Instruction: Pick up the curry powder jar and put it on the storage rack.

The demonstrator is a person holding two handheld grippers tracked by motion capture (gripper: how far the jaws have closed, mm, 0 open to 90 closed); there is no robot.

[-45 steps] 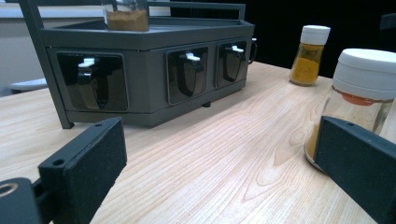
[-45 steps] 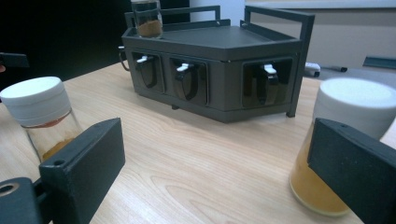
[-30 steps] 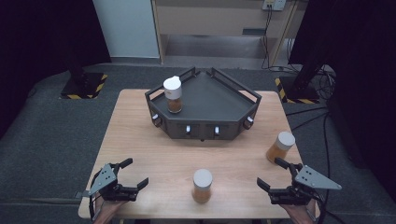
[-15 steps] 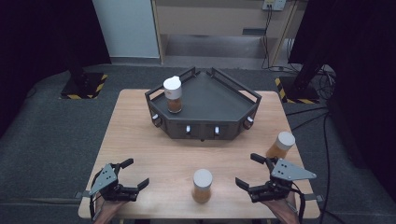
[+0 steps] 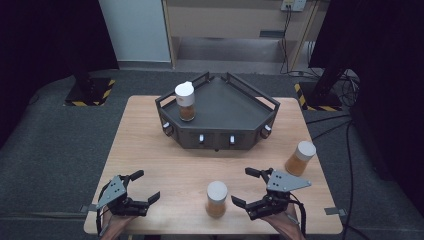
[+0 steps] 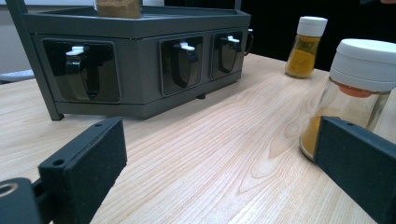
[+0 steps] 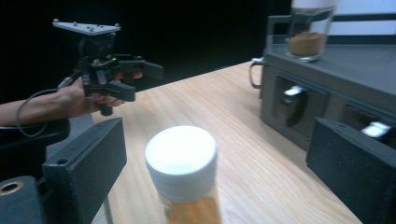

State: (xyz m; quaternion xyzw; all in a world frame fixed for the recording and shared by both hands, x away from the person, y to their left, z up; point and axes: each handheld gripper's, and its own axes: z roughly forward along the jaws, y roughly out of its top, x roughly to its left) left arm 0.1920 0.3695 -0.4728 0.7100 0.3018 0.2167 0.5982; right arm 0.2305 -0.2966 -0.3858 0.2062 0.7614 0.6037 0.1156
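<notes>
A spice jar with a white cap [image 5: 216, 199] stands near the table's front edge, holding orange-brown powder. My right gripper [image 5: 241, 186] is open just to its right, jaws pointing at it. In the right gripper view the jar [image 7: 182, 163] sits low between the spread jaws, untouched. My left gripper [image 5: 145, 185] is open at the front left, empty, well apart from the jar. In the left gripper view the same jar [image 6: 357, 93] stands behind the right jaw. A second jar [image 5: 300, 158] stands at the right, and a third [image 5: 184, 101] is on the rack.
A dark grey corner rack [image 5: 240, 112] with small drawers along its front fills the table's back middle. Bare wood lies between the rack and the grippers. The table's front edge is just under both hands. Grey carpet surrounds the table.
My right gripper has moved left from beside the right-hand jar to beside the front jar, still open. The left gripper has stayed put.
</notes>
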